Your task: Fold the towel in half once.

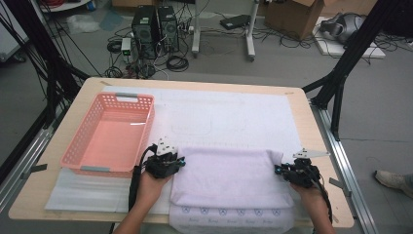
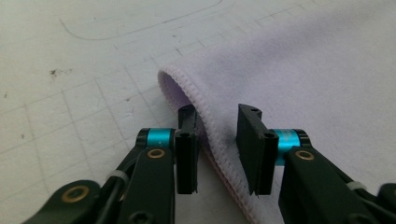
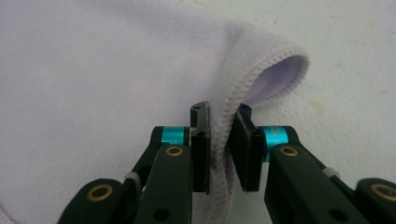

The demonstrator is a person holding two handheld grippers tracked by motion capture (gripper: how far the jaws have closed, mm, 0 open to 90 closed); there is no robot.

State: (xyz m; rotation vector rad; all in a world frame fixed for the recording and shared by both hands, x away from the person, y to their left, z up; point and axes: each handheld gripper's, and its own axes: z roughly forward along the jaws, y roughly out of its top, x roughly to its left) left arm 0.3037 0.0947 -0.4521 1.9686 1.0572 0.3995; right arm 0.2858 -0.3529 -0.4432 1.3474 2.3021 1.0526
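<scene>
Two grippers you hold, left gripper with jaws narrow but not yet pressing, right gripper pinching, each at one end of the lilac towel lying left-to-right near you.

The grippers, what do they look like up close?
Each gripper, left gripper and right gripper, has two flat black jaws on shiny black arms with brass-coloured rivets and a bright blue ring behind each jaw. In the high view each carries a grey three-cornered plate and trails a black cable. The person's forearms show no sleeves.
</scene>
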